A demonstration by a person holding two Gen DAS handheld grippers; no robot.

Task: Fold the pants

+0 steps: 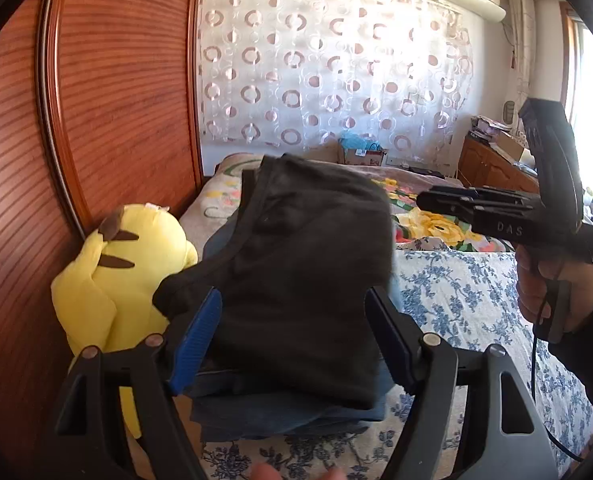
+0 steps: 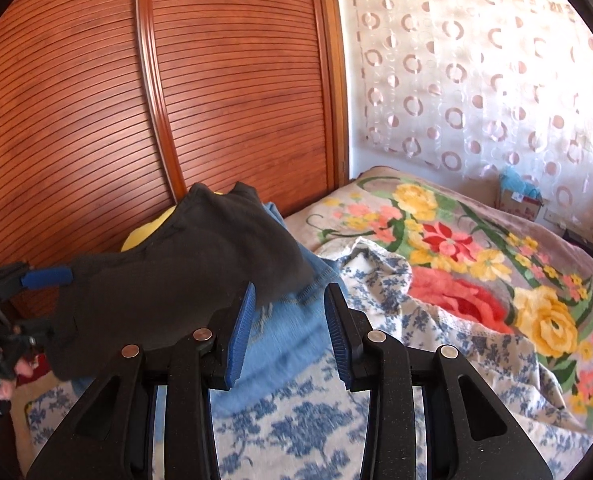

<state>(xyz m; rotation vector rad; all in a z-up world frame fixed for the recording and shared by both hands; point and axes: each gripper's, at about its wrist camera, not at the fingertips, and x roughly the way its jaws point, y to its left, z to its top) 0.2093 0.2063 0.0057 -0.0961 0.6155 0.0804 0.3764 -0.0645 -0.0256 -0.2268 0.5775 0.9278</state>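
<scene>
Folded black pants (image 1: 296, 260) lie on top of folded blue jeans (image 1: 288, 412) on the bed. My left gripper (image 1: 292, 294) straddles the near end of the black pants. Its blue pads (image 1: 196, 340) stand wide on either side of the cloth and do not squeeze it. In the right wrist view the black pants (image 2: 168, 272) drape over the jeans (image 2: 296, 320), with the left gripper (image 2: 56, 300) at their left end. My right gripper (image 2: 291, 288) hovers open just right of the black pants, above the jeans, with nothing between its fingers. It also shows as the right gripper (image 1: 420, 200) held by a hand (image 1: 552, 292).
A yellow plush toy (image 1: 116, 280) sits left of the stack against the slatted wooden wardrobe door (image 1: 96, 120). A blue-and-white floral sheet (image 1: 476, 300) covers the near bed, and a bright flowered blanket (image 2: 476, 260) lies beyond. A wooden cabinet (image 1: 492, 164) stands far right.
</scene>
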